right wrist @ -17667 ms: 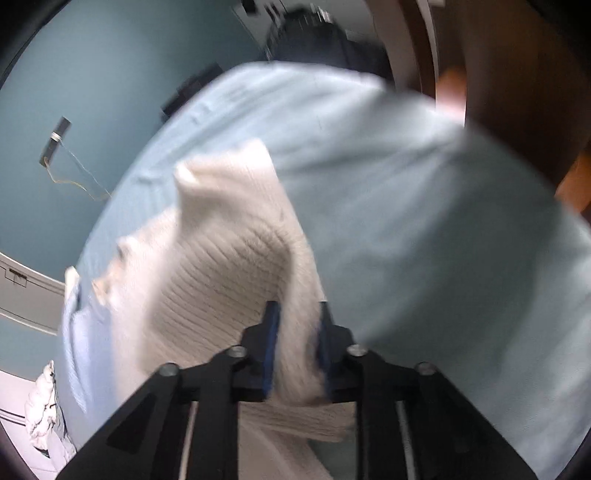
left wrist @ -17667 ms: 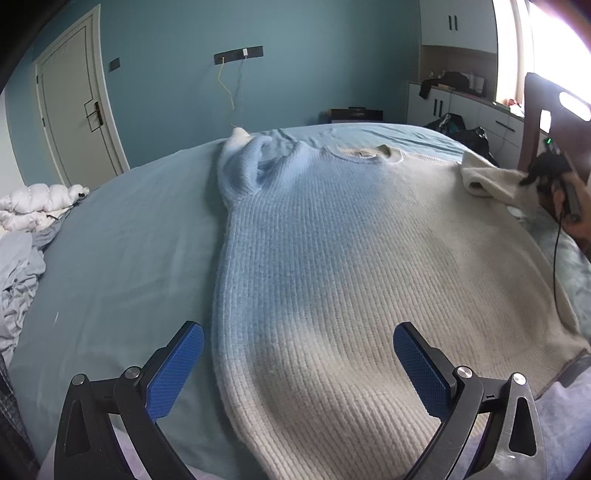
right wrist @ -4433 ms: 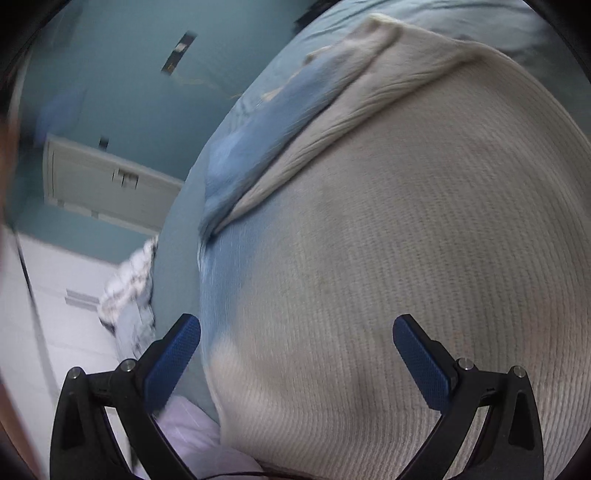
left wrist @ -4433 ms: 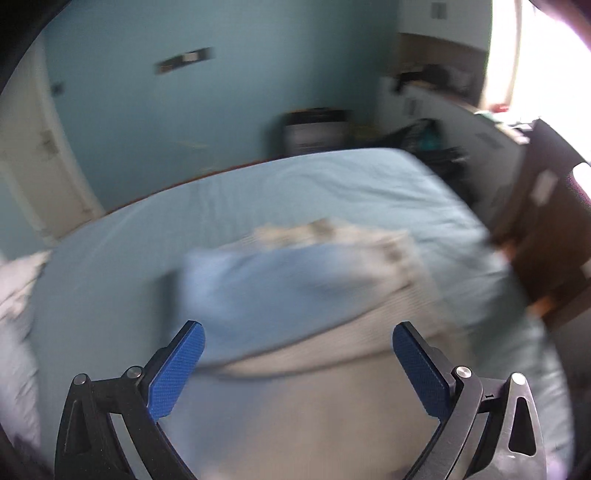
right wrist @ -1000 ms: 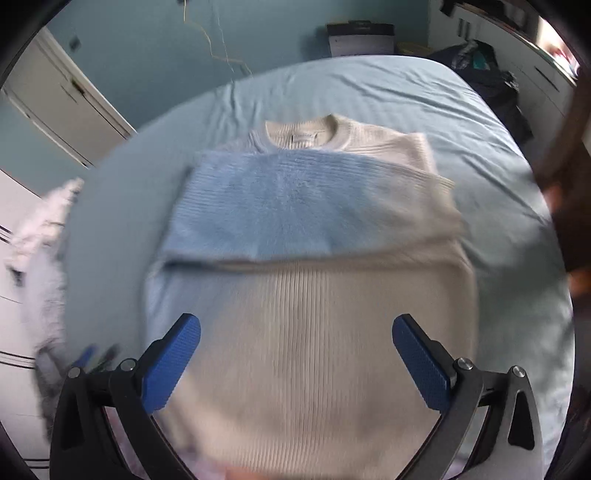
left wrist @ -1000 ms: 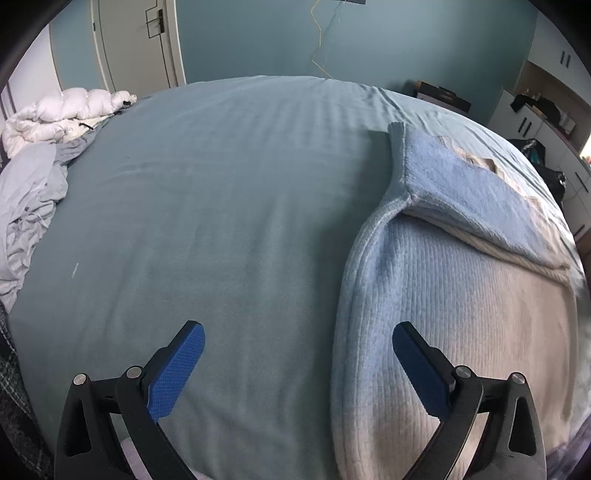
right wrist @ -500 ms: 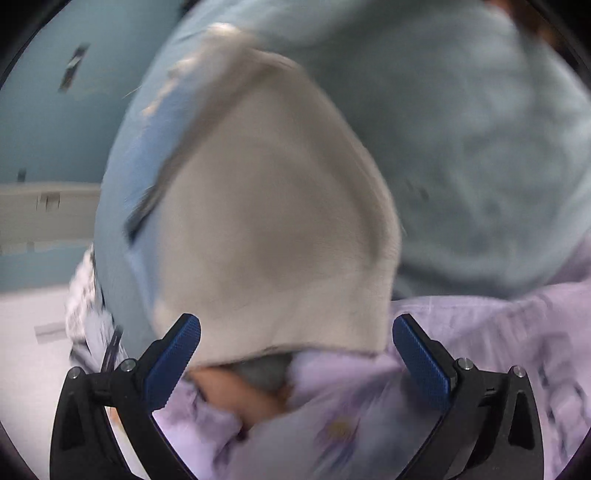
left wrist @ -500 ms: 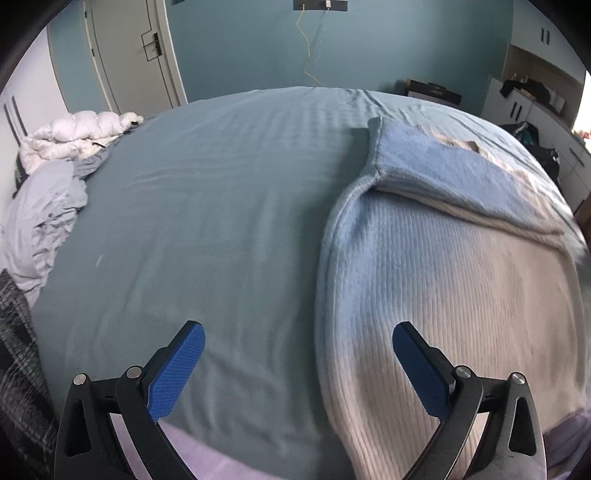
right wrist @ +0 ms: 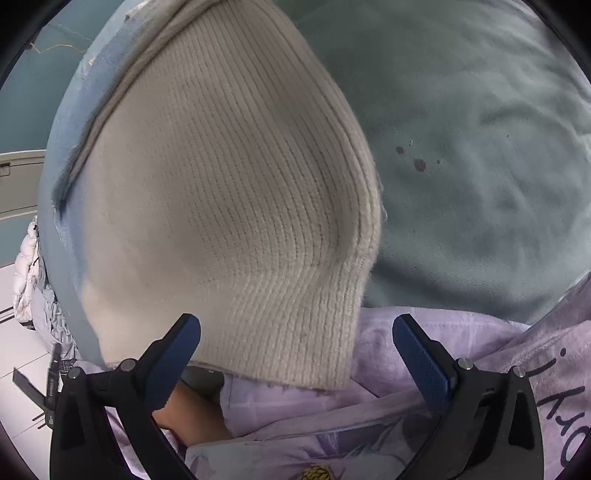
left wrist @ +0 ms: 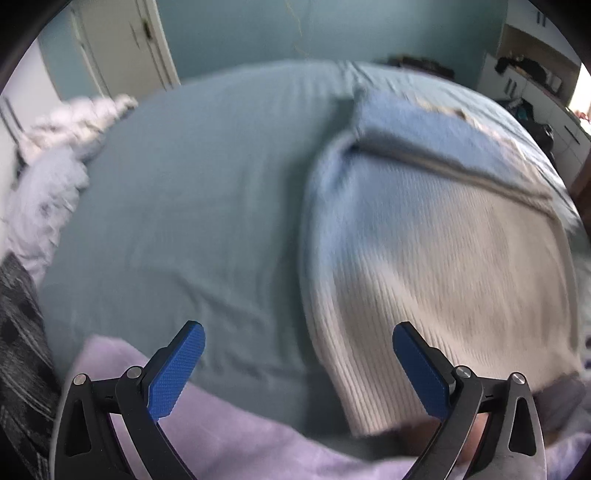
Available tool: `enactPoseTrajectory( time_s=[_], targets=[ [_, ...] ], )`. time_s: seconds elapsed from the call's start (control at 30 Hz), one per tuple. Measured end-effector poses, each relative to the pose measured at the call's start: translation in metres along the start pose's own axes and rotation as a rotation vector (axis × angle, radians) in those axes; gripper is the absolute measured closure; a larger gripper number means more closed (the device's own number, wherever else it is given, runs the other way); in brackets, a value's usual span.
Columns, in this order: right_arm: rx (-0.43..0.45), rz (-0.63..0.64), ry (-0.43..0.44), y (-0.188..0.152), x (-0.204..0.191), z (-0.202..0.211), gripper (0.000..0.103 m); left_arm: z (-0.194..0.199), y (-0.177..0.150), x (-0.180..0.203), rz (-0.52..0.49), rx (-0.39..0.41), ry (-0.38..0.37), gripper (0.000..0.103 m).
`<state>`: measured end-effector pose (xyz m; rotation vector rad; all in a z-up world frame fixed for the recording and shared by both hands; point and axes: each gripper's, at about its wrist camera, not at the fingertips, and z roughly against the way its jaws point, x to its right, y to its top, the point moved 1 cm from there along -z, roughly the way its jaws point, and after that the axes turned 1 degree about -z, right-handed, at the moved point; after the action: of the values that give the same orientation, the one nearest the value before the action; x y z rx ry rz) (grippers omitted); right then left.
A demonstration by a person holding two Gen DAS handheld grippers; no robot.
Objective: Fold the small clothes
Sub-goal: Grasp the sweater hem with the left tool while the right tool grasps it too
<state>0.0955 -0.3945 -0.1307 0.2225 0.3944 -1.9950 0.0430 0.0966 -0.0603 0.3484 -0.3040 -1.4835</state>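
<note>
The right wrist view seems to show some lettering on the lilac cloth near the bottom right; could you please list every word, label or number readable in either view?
Dark handwritten-style strokes on the lilac cloth: cut off at the picture's edge, no whole word readable.
Label inside the sweater collar: too blurred to read.
Nothing else legible in either view; no text on the bed sheet, the left gripper or the right gripper.

A big blue-green bed sheet [left wrist: 207, 192] covers the bed. A white puffy blanket [left wrist: 62, 147] sits bunched at its far left side. A pale door [left wrist: 122, 44] stands in the blue wall [left wrist: 314, 33]. Small dark spots [right wrist: 419, 164] mark the sheet.
</note>
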Motion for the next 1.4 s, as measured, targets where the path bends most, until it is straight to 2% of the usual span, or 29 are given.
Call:
enactPoseTrajectory(
  time_s=[0.13,0.33,0.43,0.53,0.6,0.63,0.67,0.73,0.83,1.0,1.07,1.13,1.23,1.33,1.4],
  targets=[
    [0.003,-0.002,-0.004,-0.002,-0.007,-0.003,0.001,-0.023,-0.01,0.004,-0.022,-0.089,-0.09,0.0],
    [0.002,0.005,-0.045,-0.011,-0.017,-0.004,0.001,-0.083,-0.022,0.002,0.078,-0.347,-0.333,0.002],
    [-0.005,0.003,-0.063,-0.007,-0.025,-0.013,0.001,-0.098,-0.028,0.001,0.099,-0.396,-0.338,0.003],
    [-0.011,0.001,-0.077,-0.004,-0.035,-0.024,0.001,-0.109,-0.035,0.004,0.116,-0.445,-0.366,0.013],
    [-0.016,0.0,-0.082,-0.001,-0.039,-0.03,0.001,-0.109,-0.036,0.011,0.092,-0.437,-0.348,0.019],
    [-0.017,-0.001,-0.082,0.001,-0.041,-0.034,0.001,-0.108,-0.035,0.014,0.082,-0.435,-0.353,0.034],
    [-0.018,-0.002,-0.081,0.003,-0.041,-0.035,0.001,-0.106,-0.035,0.016,0.079,-0.43,-0.366,0.059],
    [-0.02,-0.01,-0.071,0.007,-0.041,-0.038,0.001,-0.106,-0.037,0.019,0.096,-0.45,-0.423,0.092],
    [-0.018,-0.024,-0.048,0.01,-0.039,-0.042,0.001,-0.098,-0.037,0.017,0.116,-0.411,-0.442,0.094],
    [-0.034,-0.041,-0.026,0.01,-0.036,-0.051,0.001,-0.032,-0.017,-0.018,0.222,-0.176,-0.619,0.095],
    [-0.072,-0.048,-0.047,0.014,-0.035,-0.061,0.001,-0.021,-0.013,-0.031,0.267,-0.128,-0.683,0.095],
    [-0.133,-0.04,-0.079,0.018,-0.037,-0.08,0.001,-0.021,-0.012,-0.034,0.292,-0.114,-0.71,0.095],
    [-0.249,-0.035,-0.039,0.023,-0.04,-0.11,0.001,-0.024,-0.013,-0.03,0.306,-0.112,-0.715,0.095],
    [-0.27,-0.078,-0.01,0.032,-0.038,-0.128,0.002,-0.016,-0.016,-0.035,0.298,-0.095,-0.734,0.095],
    [-0.236,-0.121,0.006,0.042,-0.03,-0.126,0.019,-0.013,-0.015,-0.036,0.293,-0.079,-0.731,0.095]
  ],
)
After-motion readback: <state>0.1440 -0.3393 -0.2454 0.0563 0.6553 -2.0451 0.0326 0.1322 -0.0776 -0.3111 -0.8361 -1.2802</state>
